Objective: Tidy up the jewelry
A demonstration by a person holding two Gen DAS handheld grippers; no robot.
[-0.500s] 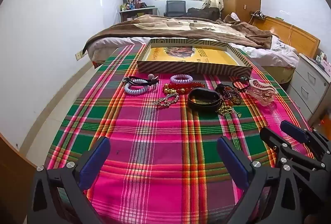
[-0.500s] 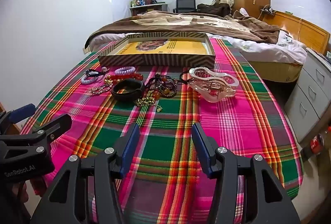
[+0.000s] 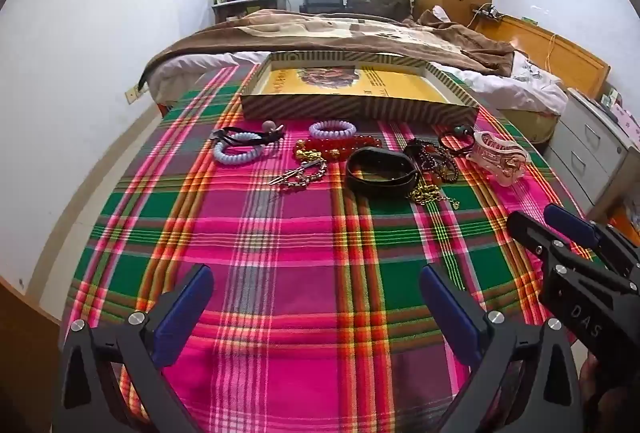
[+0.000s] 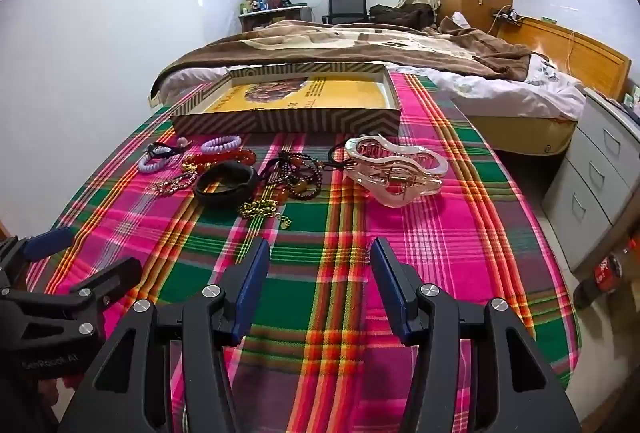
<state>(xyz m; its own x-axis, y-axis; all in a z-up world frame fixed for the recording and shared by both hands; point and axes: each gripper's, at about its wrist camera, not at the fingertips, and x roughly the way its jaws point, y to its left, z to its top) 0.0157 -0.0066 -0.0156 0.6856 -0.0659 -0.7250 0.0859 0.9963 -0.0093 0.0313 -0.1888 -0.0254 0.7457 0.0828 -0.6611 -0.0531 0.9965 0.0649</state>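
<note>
Jewelry lies in a row on the plaid tablecloth (image 3: 304, 233), in front of a shallow striped box (image 3: 356, 107) with a yellow floor. From left: a lilac coil bracelet (image 3: 236, 155), a second lilac one (image 3: 332, 129), red beads (image 3: 340, 147), a gold hairpin (image 3: 298, 173), a black band (image 3: 380, 173), dark beads (image 3: 438, 163), a gold chain (image 3: 430, 193) and a clear pink hair claw (image 3: 500, 157). My left gripper (image 3: 316, 287) is open and empty, well short of them. My right gripper (image 4: 320, 261) is open and empty, short of the gold chain (image 4: 262, 211) and the claw (image 4: 394, 171).
A bed with a brown blanket (image 3: 340, 33) stands right behind the table. A grey drawer unit (image 4: 600, 161) stands to the right, with a red can (image 4: 604, 269) low beside it. A white wall (image 3: 80, 73) runs along the left.
Both grippers have edged slightly forward toward the jewelry. Nothing on the table has moved.
</note>
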